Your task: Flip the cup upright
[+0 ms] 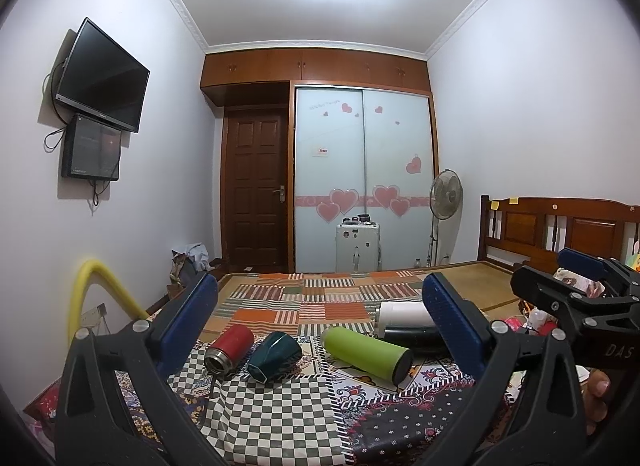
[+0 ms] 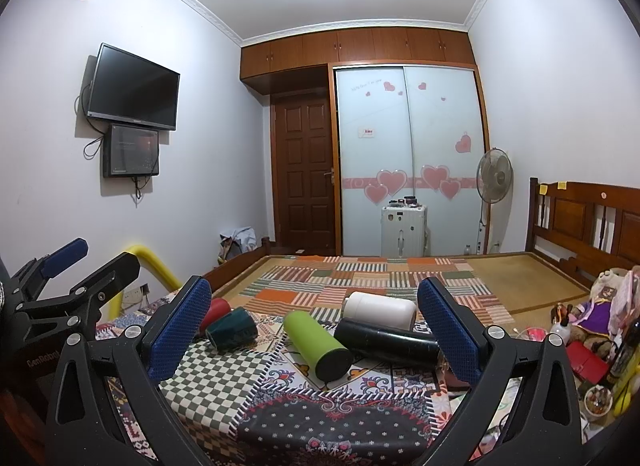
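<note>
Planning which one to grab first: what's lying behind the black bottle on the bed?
A white bottle lies on its side right behind the black bottle, against it or nearly so. Its lower edge is covered by the black one, so actual contact can't be seen.

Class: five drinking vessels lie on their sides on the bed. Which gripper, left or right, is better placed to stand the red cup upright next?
Left, probably. The red cup lies just inside the left gripper, whose jaws are open; the right gripper's left finger partly hides it.
</note>
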Demonstrator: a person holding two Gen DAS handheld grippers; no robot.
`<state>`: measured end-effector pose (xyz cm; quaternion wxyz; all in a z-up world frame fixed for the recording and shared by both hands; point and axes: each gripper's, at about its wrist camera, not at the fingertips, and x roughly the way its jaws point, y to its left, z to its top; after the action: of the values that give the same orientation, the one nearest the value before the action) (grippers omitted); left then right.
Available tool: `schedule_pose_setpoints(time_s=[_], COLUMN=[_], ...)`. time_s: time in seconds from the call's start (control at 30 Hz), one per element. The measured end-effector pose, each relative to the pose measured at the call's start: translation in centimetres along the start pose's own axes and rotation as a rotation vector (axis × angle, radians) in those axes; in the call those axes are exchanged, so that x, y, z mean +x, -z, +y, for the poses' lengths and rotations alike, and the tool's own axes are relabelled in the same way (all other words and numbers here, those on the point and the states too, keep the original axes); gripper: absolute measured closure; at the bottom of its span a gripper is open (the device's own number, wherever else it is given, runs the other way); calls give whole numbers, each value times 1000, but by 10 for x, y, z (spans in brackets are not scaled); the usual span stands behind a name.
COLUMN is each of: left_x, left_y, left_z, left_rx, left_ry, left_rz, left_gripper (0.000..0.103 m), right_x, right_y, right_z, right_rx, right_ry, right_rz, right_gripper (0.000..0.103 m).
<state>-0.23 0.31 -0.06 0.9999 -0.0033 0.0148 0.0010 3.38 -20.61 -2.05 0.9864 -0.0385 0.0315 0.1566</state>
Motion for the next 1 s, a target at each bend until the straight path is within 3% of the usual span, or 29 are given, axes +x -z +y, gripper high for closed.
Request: schedule_pose_setpoints(time_s=[0.6,1.0], left_x=[5,30], left_y=[1,12], left_z=[4,3], left_rx=[-14,2], left_ry=[7,9], left_rz=[13,63], left_gripper=[0,0], right_x=[2,22], right_y=[0,7], right_z=[-3,-8], right_rx=[1,-21], right_ry=[6,15], right_rz=[7,55], right_gripper=[0,0])
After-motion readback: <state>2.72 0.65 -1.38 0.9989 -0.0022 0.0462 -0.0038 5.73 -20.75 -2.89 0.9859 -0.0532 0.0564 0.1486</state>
